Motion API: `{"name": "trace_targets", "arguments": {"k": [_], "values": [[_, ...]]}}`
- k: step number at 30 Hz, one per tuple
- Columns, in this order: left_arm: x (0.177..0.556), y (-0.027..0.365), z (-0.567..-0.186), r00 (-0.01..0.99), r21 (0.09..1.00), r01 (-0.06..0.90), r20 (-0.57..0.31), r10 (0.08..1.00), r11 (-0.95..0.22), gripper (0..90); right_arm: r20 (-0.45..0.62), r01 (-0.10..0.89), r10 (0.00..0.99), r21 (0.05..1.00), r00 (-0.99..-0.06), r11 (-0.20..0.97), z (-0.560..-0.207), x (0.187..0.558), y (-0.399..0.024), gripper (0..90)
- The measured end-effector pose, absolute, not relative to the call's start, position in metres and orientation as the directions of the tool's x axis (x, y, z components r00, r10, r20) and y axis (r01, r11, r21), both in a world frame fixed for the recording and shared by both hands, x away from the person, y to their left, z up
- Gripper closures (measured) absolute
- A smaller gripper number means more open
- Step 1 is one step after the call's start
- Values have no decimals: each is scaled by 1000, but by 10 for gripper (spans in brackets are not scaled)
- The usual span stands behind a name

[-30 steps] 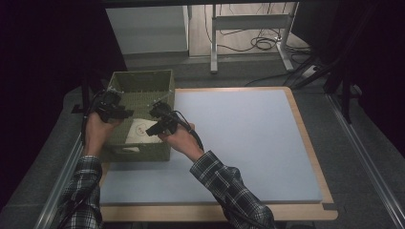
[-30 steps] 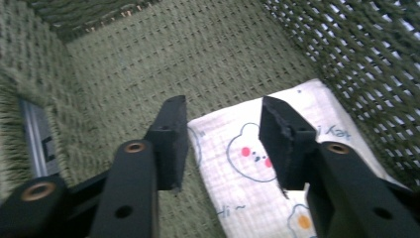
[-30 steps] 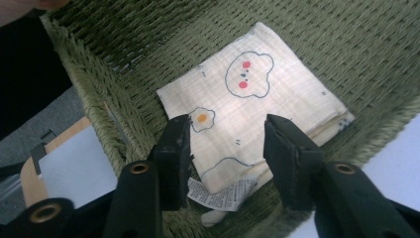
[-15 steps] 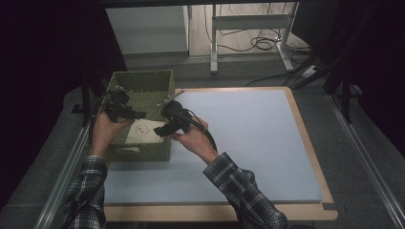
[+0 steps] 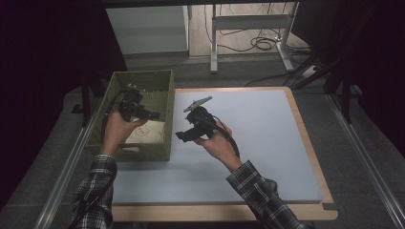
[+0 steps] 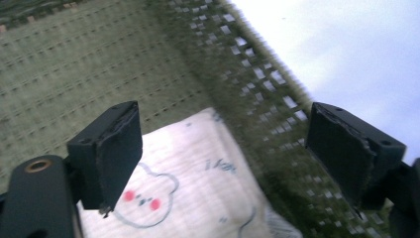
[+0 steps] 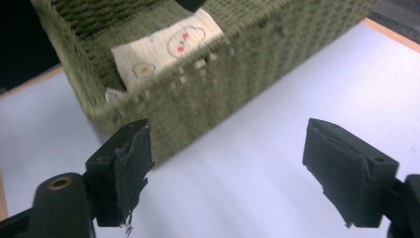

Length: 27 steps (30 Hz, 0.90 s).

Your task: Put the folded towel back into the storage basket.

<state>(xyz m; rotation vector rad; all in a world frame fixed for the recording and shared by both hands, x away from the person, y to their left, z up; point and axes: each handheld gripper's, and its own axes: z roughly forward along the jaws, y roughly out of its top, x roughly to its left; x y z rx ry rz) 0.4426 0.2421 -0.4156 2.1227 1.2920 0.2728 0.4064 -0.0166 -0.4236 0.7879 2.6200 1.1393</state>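
Left gripper (image 5: 152,114) hangs over the green basket (image 5: 162,149), jaws released above a printed cloth (image 6: 198,173). Right gripper (image 5: 184,137), jaws released and empty, sits just beside the basket over the bench (image 5: 267,143).

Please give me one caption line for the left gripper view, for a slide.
Open left gripper above a folded white cloth with a cartoon print, inside a green woven basket.

Sleeves (image 5: 98,191) were dark plaid flannel. Each gripper (image 5: 184,135) was black, cabled, with worn rectangular jaw pads (image 7: 130,171).
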Motion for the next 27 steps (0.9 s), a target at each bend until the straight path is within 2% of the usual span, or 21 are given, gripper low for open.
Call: {"name": "trace_targets", "arguments": {"k": [11, 15, 27], "values": [[443, 195, -409, 559, 609, 701, -146, 816, -371, 68, 42, 411, 551, 714, -833, 567, -444, 398, -61, 125], [441, 177, -406, 589, 603, 680, -112, 800, -417, 41, 17, 401, 552, 706, -833, 583, -453, 393, -75, 116], [429, 122, -410, 665, 625, 621, -98, 741, -474, 19, 18, 398, 554, 714, -832, 575, -470, 377, -121, 98]]}}
